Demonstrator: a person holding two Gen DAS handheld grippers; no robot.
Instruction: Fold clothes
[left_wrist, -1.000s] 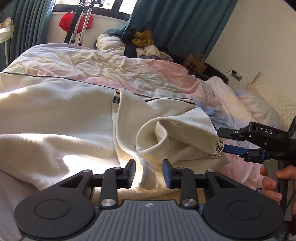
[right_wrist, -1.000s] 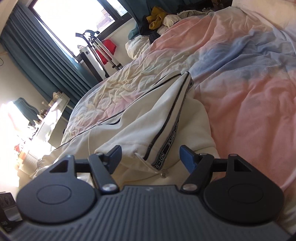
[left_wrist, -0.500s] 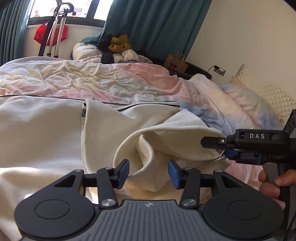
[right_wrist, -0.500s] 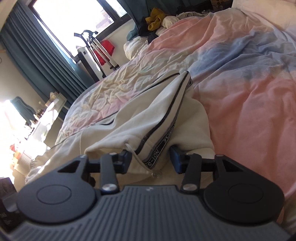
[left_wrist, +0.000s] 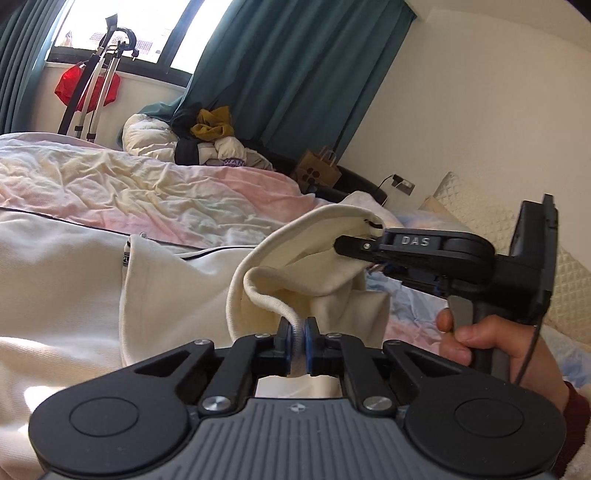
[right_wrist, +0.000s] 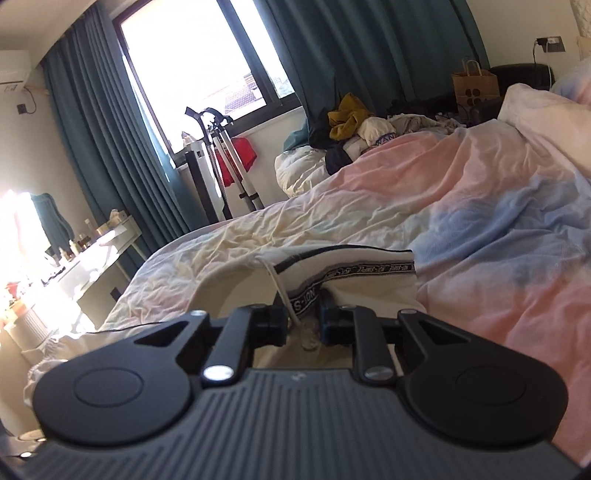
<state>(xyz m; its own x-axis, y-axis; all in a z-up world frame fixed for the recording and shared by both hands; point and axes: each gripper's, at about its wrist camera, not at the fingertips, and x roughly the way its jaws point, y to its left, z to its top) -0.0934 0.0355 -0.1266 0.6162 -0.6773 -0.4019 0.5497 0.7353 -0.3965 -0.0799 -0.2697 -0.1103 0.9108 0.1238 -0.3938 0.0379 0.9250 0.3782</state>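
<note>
A cream sweatshirt (left_wrist: 66, 273) with a black printed trim band (right_wrist: 332, 280) lies spread on the bed. My left gripper (left_wrist: 295, 341) is shut on the ribbed cream hem of the garment and holds it lifted. My right gripper (right_wrist: 303, 319) is shut on the trim band edge with its drawstring (right_wrist: 280, 291). In the left wrist view the right gripper (left_wrist: 354, 247) pinches the lifted corner up and to the right, held by a hand (left_wrist: 491, 343). The cloth hangs between the two grippers.
The bed has a pink, yellow and blue duvet (right_wrist: 498, 206). A heap of clothes (left_wrist: 210, 136) lies at the far end by teal curtains (left_wrist: 295, 74). A paper bag (left_wrist: 317, 171) stands by the wall. A quilted pillow (left_wrist: 565, 273) is at right.
Both grippers have gone from open to shut on the sweatshirt's edge. They have lifted that edge off the bed, and both views have tilted upward.
</note>
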